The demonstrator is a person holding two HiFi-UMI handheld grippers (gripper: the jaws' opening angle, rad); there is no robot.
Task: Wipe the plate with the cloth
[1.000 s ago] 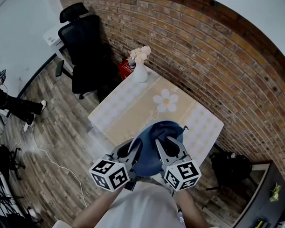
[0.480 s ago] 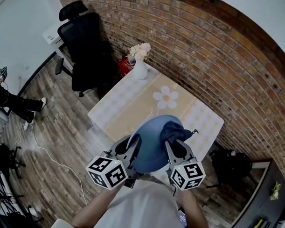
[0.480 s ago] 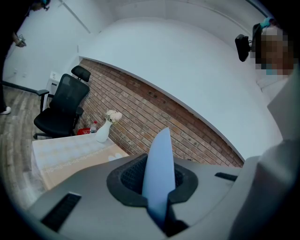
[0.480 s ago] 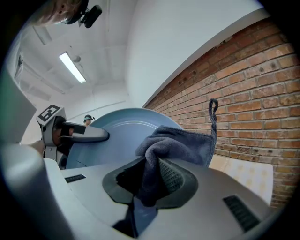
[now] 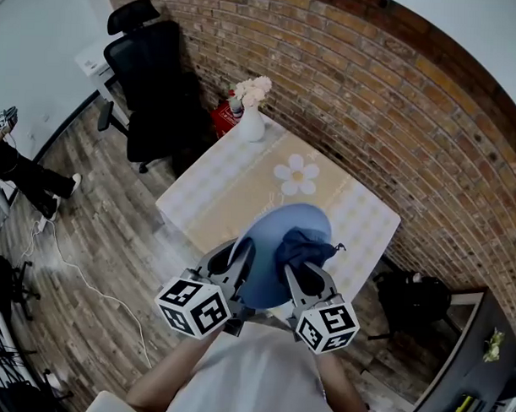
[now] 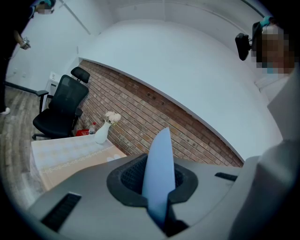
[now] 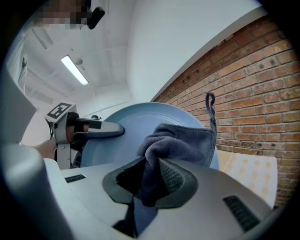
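left gripper view shows plate (image 6: 158, 159) only edge-on, clamped in left claw (image 6: 157, 185).

This looks like an office room fitted out as a small studio, not a lived-in home. A bare brick wall (image 5: 397, 87) runs along one side above a wood-plank floor (image 5: 115, 196). A black swivel office chair (image 5: 152, 79) sits by a white desk (image 5: 92, 62) in the corner. A loose white cable (image 5: 86, 281) trails across the floor near dark stands (image 5: 1, 289). One small table (image 5: 199, 207) has a checked cloth with a daisy print (image 5: 296, 175) and a white vase (image 5: 251, 125) of pale flowers. A black backpack (image 5: 415, 301) lies by the wall, and a strip light (image 7: 74, 70) glows overhead.
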